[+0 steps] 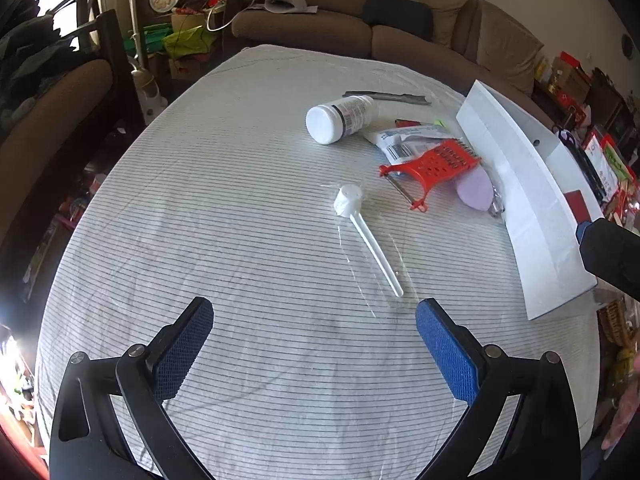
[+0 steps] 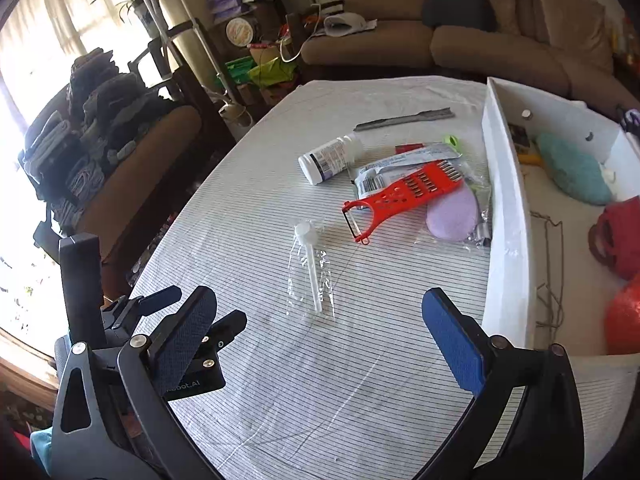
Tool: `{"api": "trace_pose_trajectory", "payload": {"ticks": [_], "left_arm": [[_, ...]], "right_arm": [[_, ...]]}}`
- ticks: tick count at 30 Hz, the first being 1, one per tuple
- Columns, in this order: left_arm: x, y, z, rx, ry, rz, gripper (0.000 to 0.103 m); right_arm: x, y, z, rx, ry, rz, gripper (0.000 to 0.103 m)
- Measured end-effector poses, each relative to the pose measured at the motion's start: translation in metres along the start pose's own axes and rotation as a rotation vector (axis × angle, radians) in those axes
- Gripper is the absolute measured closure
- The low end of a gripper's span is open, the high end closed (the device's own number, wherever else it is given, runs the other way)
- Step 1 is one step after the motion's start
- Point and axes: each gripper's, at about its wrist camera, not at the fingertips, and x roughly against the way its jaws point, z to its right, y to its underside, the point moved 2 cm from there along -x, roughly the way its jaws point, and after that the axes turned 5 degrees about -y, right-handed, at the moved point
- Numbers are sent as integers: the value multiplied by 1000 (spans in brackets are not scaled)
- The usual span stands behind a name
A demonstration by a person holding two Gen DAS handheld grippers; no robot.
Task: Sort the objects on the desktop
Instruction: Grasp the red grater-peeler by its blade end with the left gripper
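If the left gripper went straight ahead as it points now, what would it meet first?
Probably the bagged white scoop: its handle end lies nearest, ahead of the open left gripper, slightly right of centre. Depth is uncertain.

Right tool (image 2: 318, 312) agape above tablecloth (image 2: 320, 380)

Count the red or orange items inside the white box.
2 clearly in the white box: a red item at its right side, and an orange one nearer the camera. More may be hidden.

— What covers the table (image 1: 200, 200) ahead of the open claws?
— Matt striped cloth under glossy clear film.
— And beyond?
— A white plastic scoop (image 1: 352, 204) in shiny wrap, a smooth red plastic grater (image 1: 432, 168).
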Motion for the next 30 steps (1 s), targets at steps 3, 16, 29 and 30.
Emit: {"api": "trace_pose_trajectory", "payload": {"ticks": [3, 16, 29, 30], "left_arm": [[-9, -16, 1, -42, 4, 17, 0], [-57, -77, 87, -329, 126, 71, 0], [-104, -93, 125, -380, 179, 27, 0], [-107, -93, 127, -374, 180, 21, 0]], "right_arm": [[-16, -5, 5, -10, -7, 9, 0], [-27, -65, 52, -117, -67, 42, 0], [-4, -69, 95, -145, -41, 80, 0], [-3, -68, 96, -143, -40, 83, 0]]}}
